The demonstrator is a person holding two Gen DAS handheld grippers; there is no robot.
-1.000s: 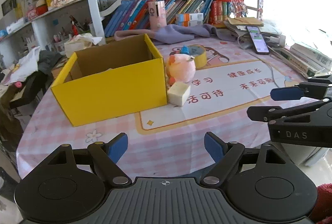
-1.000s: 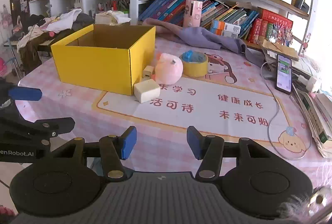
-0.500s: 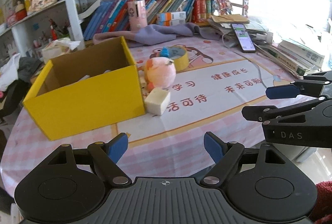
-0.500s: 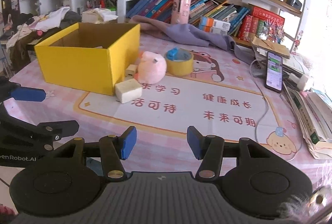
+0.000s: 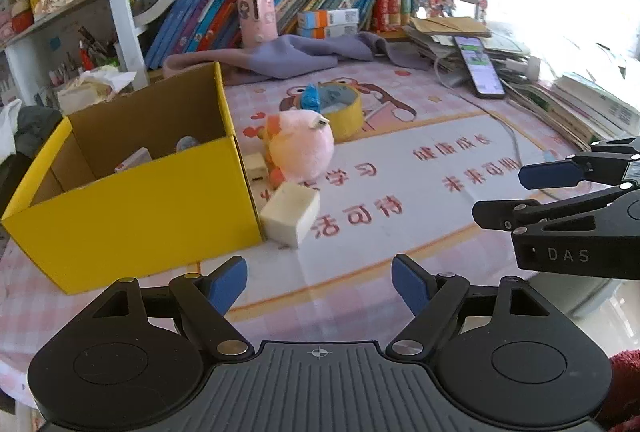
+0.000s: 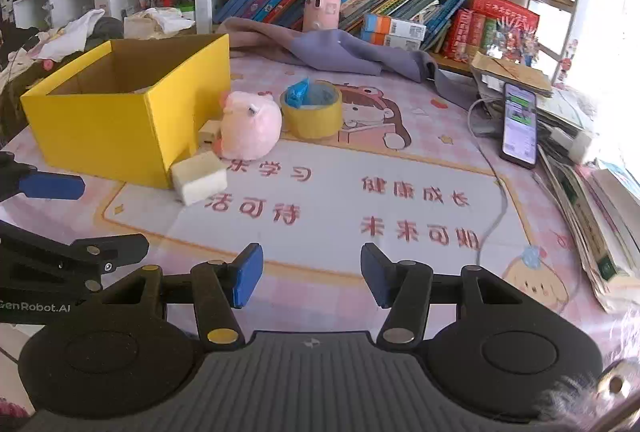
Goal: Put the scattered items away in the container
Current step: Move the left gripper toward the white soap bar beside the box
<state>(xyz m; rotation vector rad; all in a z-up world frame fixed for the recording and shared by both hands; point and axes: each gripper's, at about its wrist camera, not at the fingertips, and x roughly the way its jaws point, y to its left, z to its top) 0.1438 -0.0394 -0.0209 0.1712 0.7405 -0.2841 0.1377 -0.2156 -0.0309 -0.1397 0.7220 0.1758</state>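
Here's the worktop (image 5: 400,136), pink check cloth with a printed mat over it, bookshelves along its far edge. Biggest thing on it: the yellow box (image 5: 132,208), open-topped, toward the left edge, with a few small things already lying inside. Just beside the box's right wall sits the pink plush toy (image 5: 300,148), and behind it, touching or nearly so, the yellow tape roll (image 5: 344,112) with a blue scrap (image 6: 298,92) on its rim. In front of the plush, right at the box's near corner, a cream block (image 5: 290,218); a smaller cream cube (image 5: 256,166) is tucked between box and plush. Left gripper (image 5: 320,284) hangs over the near edge, jaws spread wide, nothing in them. Right gripper (image 6: 312,280), also at the near edge: jaws apart, narrower, empty.
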